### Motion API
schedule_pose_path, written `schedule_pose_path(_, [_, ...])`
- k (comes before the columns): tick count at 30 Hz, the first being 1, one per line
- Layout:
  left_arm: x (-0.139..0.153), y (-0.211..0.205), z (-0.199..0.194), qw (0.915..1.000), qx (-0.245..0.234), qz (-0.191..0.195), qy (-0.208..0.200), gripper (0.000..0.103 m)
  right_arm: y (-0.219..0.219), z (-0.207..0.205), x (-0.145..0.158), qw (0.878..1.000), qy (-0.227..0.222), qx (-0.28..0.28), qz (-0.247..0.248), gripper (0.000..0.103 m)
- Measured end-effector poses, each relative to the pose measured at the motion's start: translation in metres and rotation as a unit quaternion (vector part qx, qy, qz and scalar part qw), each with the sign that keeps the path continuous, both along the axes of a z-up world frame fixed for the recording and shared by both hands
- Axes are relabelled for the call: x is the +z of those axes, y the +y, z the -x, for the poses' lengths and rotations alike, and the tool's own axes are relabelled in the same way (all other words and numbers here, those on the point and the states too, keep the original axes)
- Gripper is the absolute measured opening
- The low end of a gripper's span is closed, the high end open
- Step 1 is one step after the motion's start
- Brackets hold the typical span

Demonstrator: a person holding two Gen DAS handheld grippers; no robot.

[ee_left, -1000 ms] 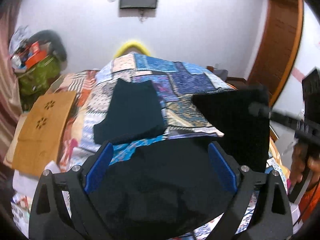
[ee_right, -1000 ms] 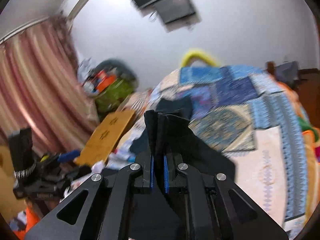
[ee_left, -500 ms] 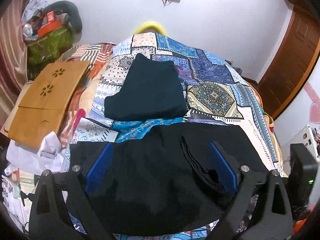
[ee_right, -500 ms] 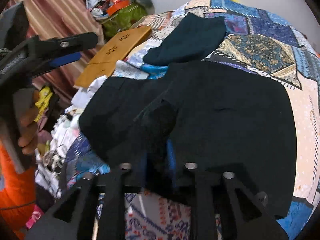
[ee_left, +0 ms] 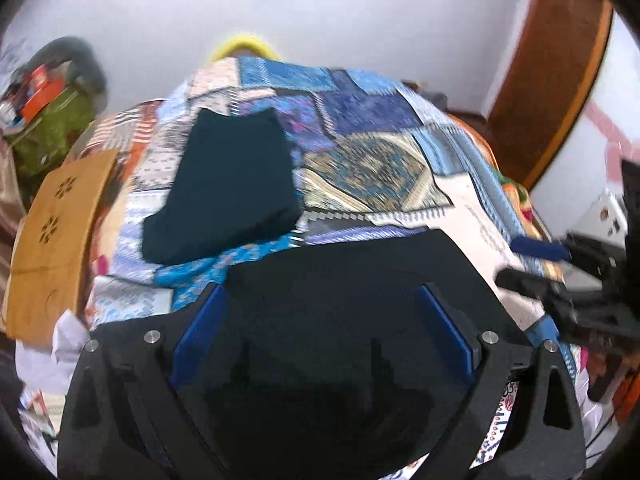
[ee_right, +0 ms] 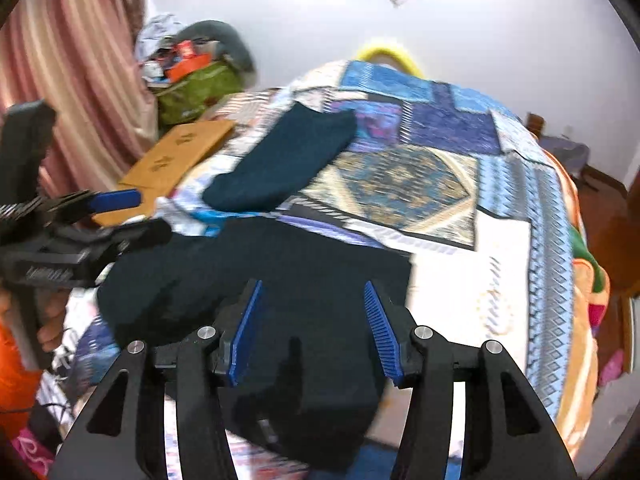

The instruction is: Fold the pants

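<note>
Through your left wrist camera, the black fabric pants lie flat at the near edge of the patchwork quilted bedspread, their long axis running across the bed, left to right. Your left gripper hangs above them, fingers spread wide, gripping nothing. A folded dark teal garment sits farther up the bedspread.

Through your right wrist camera, the pants look doubled over, smooth, with one end draping off the near edge. Your right gripper is also spread, empty.
</note>
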State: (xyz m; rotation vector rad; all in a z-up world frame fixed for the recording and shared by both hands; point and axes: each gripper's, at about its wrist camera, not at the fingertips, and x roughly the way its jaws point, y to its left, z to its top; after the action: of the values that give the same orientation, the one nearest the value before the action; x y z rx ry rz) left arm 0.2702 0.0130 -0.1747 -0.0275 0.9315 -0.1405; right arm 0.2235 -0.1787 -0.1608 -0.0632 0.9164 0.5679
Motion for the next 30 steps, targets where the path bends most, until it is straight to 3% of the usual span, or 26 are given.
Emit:
schedule_pose_path(5, [-0.04, -0.038, -0.031, 0.9963, -0.048, -0.035, 0.062, 0.096, -0.003, -0.023, -0.033, 0.998, 0.064, 0.006, 0.001, 0.048])
schedule_pose_path(9, [-0.075, -0.054, -0.037, 0.9885, -0.069, -0.088, 0.102, 0.097, -0.002, -0.024, -0.066, 0.995, 0.087, 0.015, 0.035, 0.048])
schedule_pose_path(10, [-0.08, -0.054, -0.034, 0.9889, -0.074, -0.083, 0.099, 0.097, -0.004, -0.022, -0.07, 0.996, 0.086, 0.017, 0.035, 0.048])
schedule_pose_path(17, [-0.08, -0.038, -0.017, 0.9916, -0.071, -0.044, 0.099, 0.097, -0.023, 0.006, -0.068, 0.997, 0.075, 0.019, 0.022, 0.048])
schedule_pose_path(27, [-0.068, -0.017, 0.041, 0.9929, -0.038, -0.094, 0.063, 0.097, -0.035, 0.038, -0.059, 0.997, 0.065, 0.007, 0.034, 0.048])
schedule_pose_path(30, [-0.056, 0.0, 0.059, 0.994, -0.022, -0.09, 0.058, 0.096, -0.04, 0.039, -0.053, 0.997, 0.074, 0.003, 0.028, 0.048])
